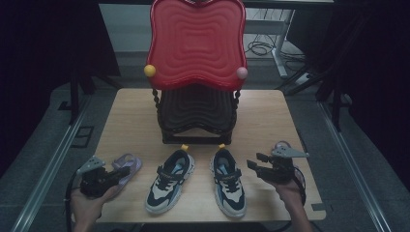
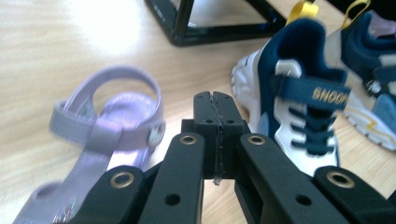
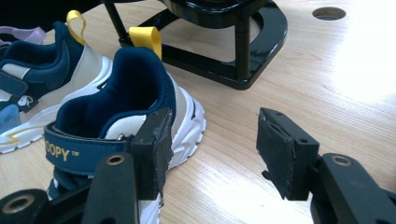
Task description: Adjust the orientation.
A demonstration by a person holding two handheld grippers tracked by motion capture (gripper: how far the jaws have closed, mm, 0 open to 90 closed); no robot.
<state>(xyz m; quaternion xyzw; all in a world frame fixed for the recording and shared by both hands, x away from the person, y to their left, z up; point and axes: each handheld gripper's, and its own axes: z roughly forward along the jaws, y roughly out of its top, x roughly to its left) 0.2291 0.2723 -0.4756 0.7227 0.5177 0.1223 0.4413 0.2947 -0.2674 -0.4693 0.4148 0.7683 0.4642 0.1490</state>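
Observation:
Two navy-and-white sneakers stand side by side near the table's front, the left one (image 1: 170,181) (image 2: 299,88) and the right one (image 1: 228,181) (image 3: 126,93). A purple sandal (image 1: 126,162) (image 2: 116,121) lies at the front left. My left gripper (image 1: 124,171) (image 2: 215,100) sits just beside it, jaws pressed together with nothing between them. My right gripper (image 1: 257,161) (image 3: 212,126) hovers to the right of the right sneaker. It is open, its left pad close to the heel collar, and bare table shows in the gap.
A black stand (image 1: 196,113) (image 3: 233,60) carrying a red wavy panel (image 1: 196,41) rises behind the shoes. A second purple sandal (image 1: 283,144) lies behind my right gripper. The wooden table (image 1: 261,121) ends just in front of the sneakers' toes.

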